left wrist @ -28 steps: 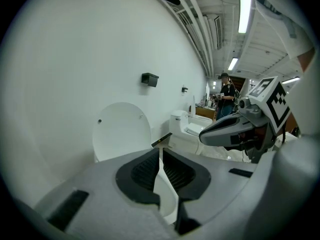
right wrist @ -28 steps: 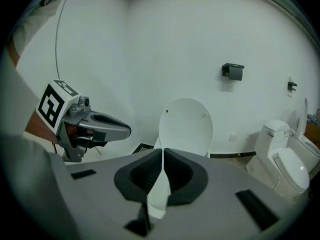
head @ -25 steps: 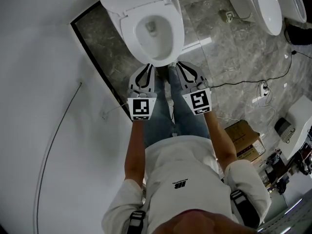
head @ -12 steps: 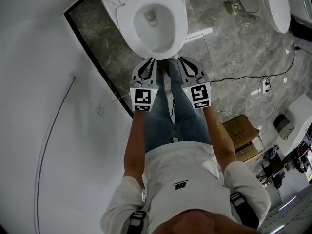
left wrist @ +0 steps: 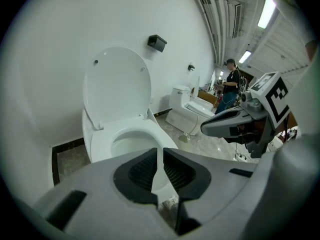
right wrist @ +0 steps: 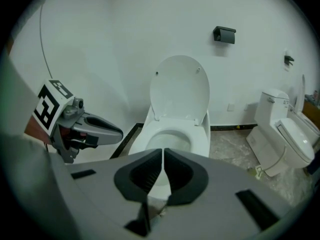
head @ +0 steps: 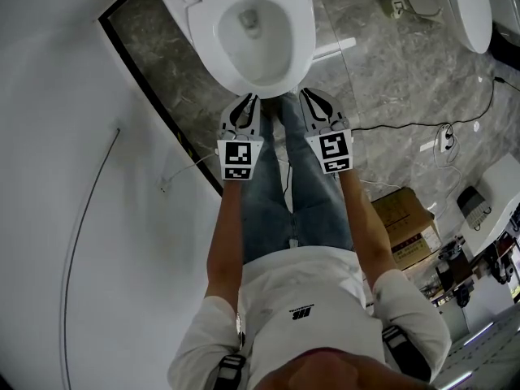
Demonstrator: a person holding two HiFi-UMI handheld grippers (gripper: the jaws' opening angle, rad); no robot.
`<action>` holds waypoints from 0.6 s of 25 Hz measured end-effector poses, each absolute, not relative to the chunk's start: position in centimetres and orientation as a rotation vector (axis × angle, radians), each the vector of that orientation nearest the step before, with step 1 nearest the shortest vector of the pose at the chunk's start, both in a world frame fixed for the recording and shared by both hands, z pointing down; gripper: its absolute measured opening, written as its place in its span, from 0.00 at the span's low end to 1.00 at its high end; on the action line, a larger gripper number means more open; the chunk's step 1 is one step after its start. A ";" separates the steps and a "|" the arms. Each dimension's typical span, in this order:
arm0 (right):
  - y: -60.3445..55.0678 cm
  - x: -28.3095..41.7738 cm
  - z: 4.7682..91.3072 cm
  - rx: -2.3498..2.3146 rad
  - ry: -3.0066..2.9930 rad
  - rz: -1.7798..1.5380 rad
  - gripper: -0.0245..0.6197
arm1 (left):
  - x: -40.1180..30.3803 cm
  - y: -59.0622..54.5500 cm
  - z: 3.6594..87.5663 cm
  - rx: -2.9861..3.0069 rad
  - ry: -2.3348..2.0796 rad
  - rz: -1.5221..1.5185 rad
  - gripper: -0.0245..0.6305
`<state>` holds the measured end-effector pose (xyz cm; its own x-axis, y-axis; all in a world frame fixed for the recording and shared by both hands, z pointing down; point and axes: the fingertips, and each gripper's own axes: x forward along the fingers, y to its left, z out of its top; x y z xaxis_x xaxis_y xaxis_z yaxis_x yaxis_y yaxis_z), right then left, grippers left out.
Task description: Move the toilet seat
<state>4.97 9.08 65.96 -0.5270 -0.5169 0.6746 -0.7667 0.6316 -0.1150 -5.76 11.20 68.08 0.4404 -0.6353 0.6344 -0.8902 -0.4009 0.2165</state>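
lined up in front of the toilet seat (head: pixel 302 39), not yet touching it
my left gripper (head: pixel 246 101) and right gripper (head: pixel 314 96) hang side by side, jaws pinched together and empty; the seat lies flat on the bowl, lid (left wrist: pixel 117 84) up, likely before a lift.

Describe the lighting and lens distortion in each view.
Head view: even soft light, sharp, the white ceramic toilet cut off at the top edge. Left gripper view: fisheye with dark corners, glare from the long ceiling strip light. Right gripper view: same fisheye bending, dimmer, grey shading across the plain white wall.
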 end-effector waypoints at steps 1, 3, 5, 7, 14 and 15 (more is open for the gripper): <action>9.1 5.0 66.5 0.999 -2.241 0.552 0.09 | -5.7 11.2 68.6 2.158 -1.270 0.633 0.09; 9.2 5.0 67.7 1.000 -2.228 0.580 0.09 | -5.7 11.2 69.5 2.149 -1.258 0.641 0.09; 9.5 5.1 68.8 0.997 -2.211 0.599 0.09 | -5.5 11.5 70.4 2.140 -1.245 0.650 0.09; 9.9 5.1 69.8 0.990 -2.194 0.613 0.09 | -5.3 11.9 71.2 2.127 -1.231 0.659 0.09; 10.4 5.1 73.4 0.961 -2.138 0.664 0.09 | -5.5 12.8 74.7 2.059 -1.189 0.688 0.09; 10.5 5.2 73.9 0.956 -2.128 0.672 0.09 | -5.5 12.9 75.3 2.045 -1.188 0.693 0.13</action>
<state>5.22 10.51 73.94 -0.4836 -0.4246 0.7654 -0.7873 0.5932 -0.1683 -5.53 12.94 75.26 0.4460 -0.5355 0.7172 -0.8878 -0.3661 0.2788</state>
